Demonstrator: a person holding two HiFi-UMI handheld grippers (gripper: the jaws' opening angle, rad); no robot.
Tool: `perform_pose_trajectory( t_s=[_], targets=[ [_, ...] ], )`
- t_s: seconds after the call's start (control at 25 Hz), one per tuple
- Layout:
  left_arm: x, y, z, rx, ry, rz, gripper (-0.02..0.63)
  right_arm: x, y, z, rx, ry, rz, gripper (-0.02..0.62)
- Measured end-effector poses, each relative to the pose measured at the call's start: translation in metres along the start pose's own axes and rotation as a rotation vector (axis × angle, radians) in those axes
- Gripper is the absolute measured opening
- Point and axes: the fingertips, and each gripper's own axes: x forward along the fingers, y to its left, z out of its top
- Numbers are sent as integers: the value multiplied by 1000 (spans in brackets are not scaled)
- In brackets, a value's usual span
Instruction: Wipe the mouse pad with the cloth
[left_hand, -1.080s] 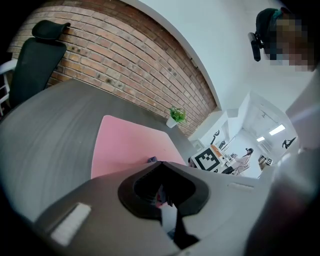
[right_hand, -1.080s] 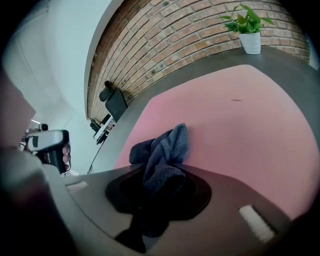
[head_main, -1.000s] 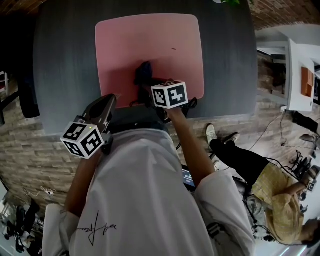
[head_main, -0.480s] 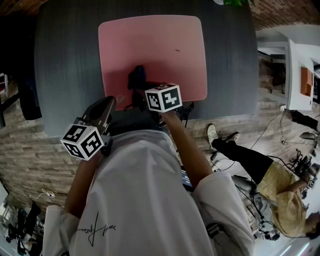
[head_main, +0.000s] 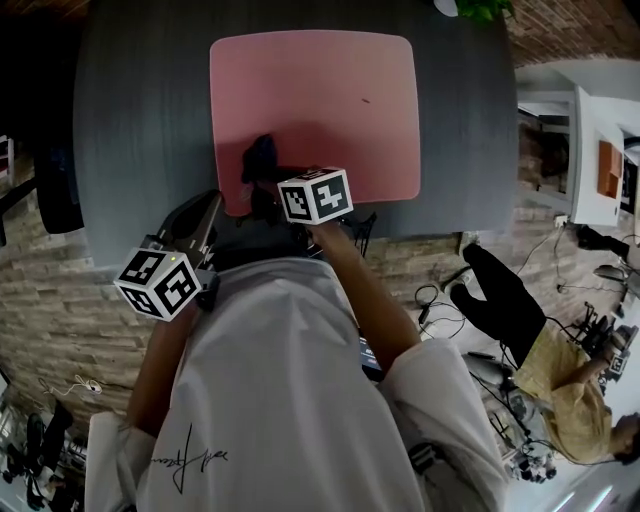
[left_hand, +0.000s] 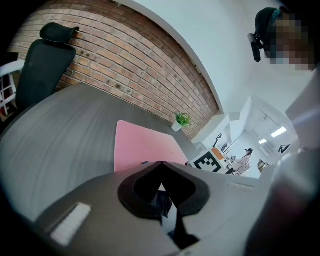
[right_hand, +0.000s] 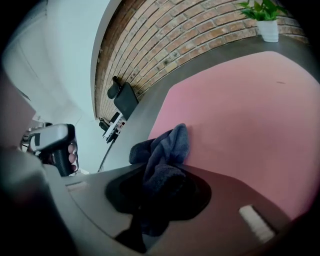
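A pink mouse pad (head_main: 330, 100) lies on the dark grey table (head_main: 140, 130). My right gripper (head_main: 268, 185) is shut on a dark blue cloth (head_main: 258, 160) that rests on the pad's near left corner. In the right gripper view the cloth (right_hand: 165, 155) bunches out from between the jaws onto the mouse pad (right_hand: 240, 115). My left gripper (head_main: 205, 215) hovers at the table's near edge, left of the pad, with its jaws together and nothing in them. In the left gripper view the mouse pad (left_hand: 140, 147) lies ahead.
A small potted plant (right_hand: 265, 20) stands at the far edge of the table. A black office chair (left_hand: 45, 65) is at the left side by the brick wall. A seated person (head_main: 540, 350) is on the floor side to the right.
My right gripper has dragged the cloth leftward across the near part of the pad, from near its middle to its near left corner. The left gripper has hardly moved.
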Motion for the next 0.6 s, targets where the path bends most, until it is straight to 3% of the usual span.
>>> perform_pose_trajectory(
  t_s=[0.32, 0.6],
  targets=[
    [-12, 14, -2, -44, -31, -21, 14, -11, 13, -1, -66, 13, 5, 94],
    [-11, 14, -3, -34, -32, -56, 14, -33, 20, 4, -82, -31, 6, 94]
  ],
)
